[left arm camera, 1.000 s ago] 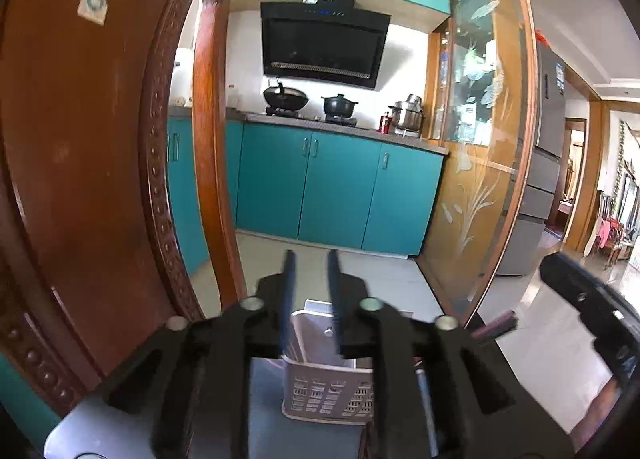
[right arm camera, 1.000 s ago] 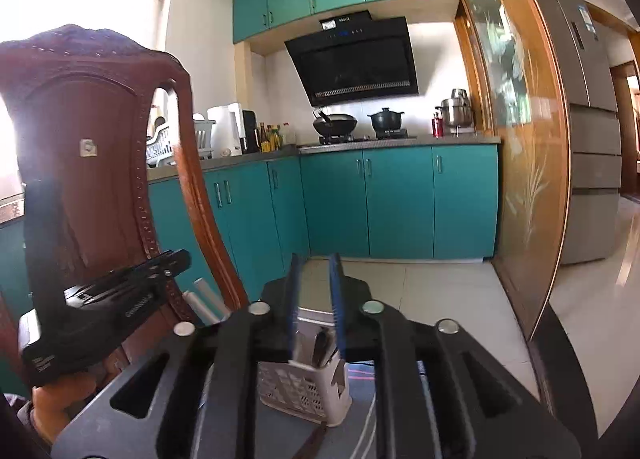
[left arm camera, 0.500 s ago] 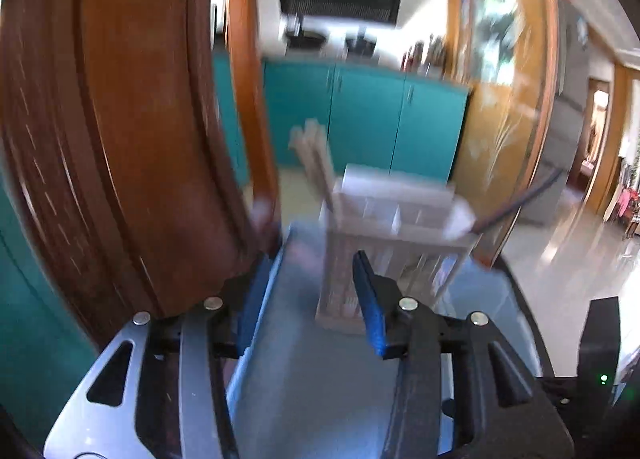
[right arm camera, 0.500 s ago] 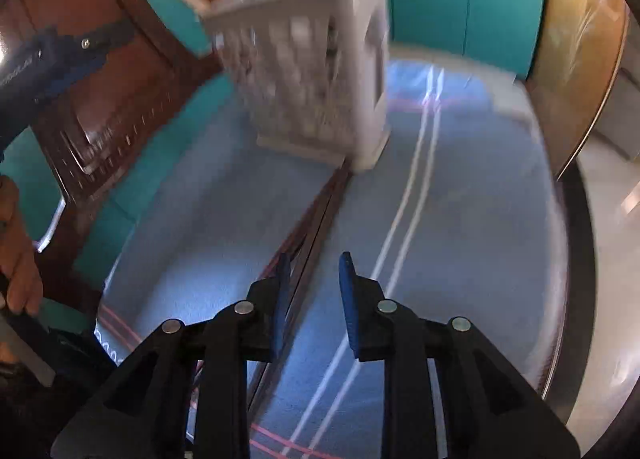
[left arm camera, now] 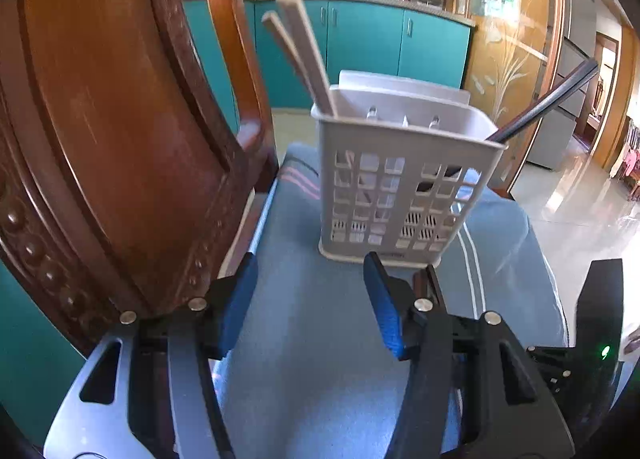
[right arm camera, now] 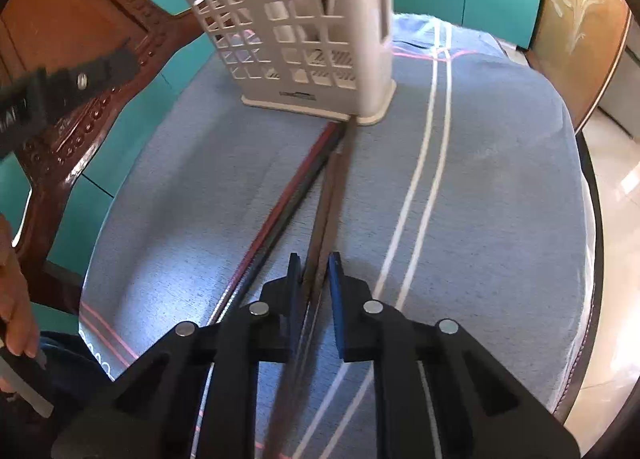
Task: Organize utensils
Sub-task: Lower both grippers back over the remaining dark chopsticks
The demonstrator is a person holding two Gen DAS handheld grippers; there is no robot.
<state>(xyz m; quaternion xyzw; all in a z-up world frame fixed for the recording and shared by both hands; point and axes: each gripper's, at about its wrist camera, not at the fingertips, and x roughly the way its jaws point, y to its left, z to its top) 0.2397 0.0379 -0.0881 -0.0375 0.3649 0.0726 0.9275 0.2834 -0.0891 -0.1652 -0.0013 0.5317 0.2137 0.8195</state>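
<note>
Nearest to us, the right gripper (right arm camera: 314,273) points steeply down at the blue cloth (right arm camera: 500,187), jaws narrow and closing, with the near end of the brown chopsticks (right arm camera: 326,199) lying between them; we can't tell whether the pads already press on the sticks, so we don't call it a grip yet. Just left of that pair lies the red-and-black chopsticks (right arm camera: 286,195), flat on the cloth and untouched. Both pairs run away from us, far tips touching or almost touching the base of the utensil basket (right arm camera: 304,19). The left gripper (left arm camera: 310,299) sits lower-angled, aimed at the basket's front wall, jaws about half spread and opening, nothing between them, only bare cloth; it is near the basket foot but not in contact. A hand (right arm camera: 14,291) shows at the left edge of the right view, on the other tool's handle. Further out, the basket (left arm camera: 404,183) stands upright on the cloth, already holding two pale wooden chopsticks (left arm camera: 304,55) in its left corner and a dark utensil handle (left arm camera: 544,103) leaning out on the right. Our read: partly done, some utensils binned, two pairs still loose on the cloth, brown pair is the pick in hand. Wooden chair back (left arm camera: 120,131) stands just left of the basket.
</note>
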